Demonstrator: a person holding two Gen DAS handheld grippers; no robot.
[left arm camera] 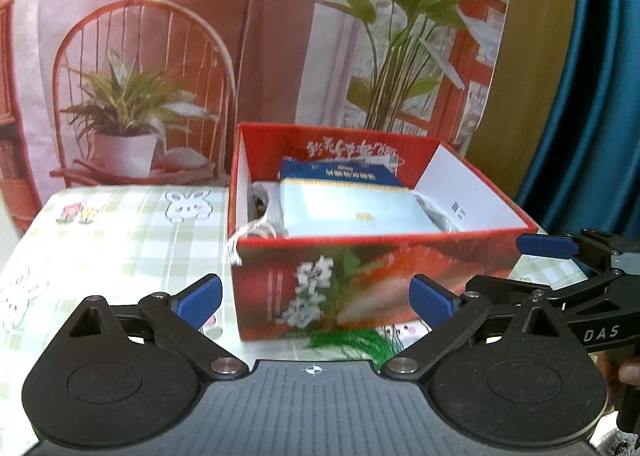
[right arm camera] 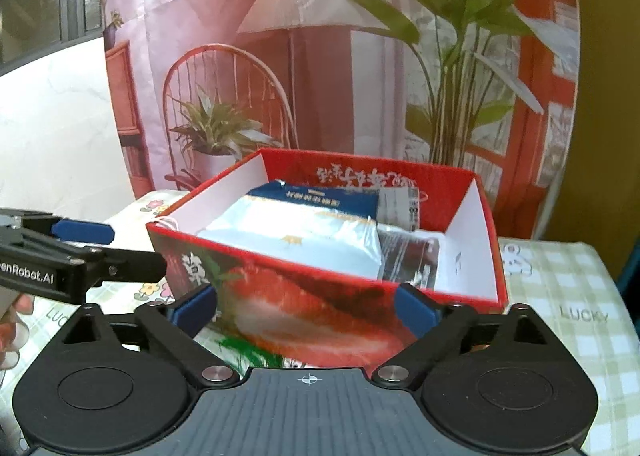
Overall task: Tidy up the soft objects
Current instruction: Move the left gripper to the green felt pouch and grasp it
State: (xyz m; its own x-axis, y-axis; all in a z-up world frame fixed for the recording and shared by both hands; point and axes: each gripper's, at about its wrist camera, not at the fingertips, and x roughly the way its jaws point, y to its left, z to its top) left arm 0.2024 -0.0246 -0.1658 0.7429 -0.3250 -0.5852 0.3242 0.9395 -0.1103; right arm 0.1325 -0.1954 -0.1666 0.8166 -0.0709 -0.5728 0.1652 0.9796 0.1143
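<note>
A red printed box (left arm camera: 360,288) (right arm camera: 304,316) stands open on the checked tablecloth. Inside it lies a pale blue soft pack (left arm camera: 352,212) (right arm camera: 296,240) on top of a dark blue pack (left arm camera: 340,172) (right arm camera: 320,196). A clear wrapped dark pack (right arm camera: 408,252) sits to their right. My left gripper (left arm camera: 316,302) is open just in front of the box, nothing between its blue pads. My right gripper (right arm camera: 306,312) is open too, close to the box's front wall, holding nothing. Each gripper appears at the edge of the other's view.
The table (left arm camera: 120,240) wears a green checked cloth with rabbit and flower prints. A printed backdrop (left arm camera: 200,56) of a chair, lamp and plants hangs behind. A blue curtain (left arm camera: 600,96) is at the right. White string (left arm camera: 248,236) hangs over the box's left corner.
</note>
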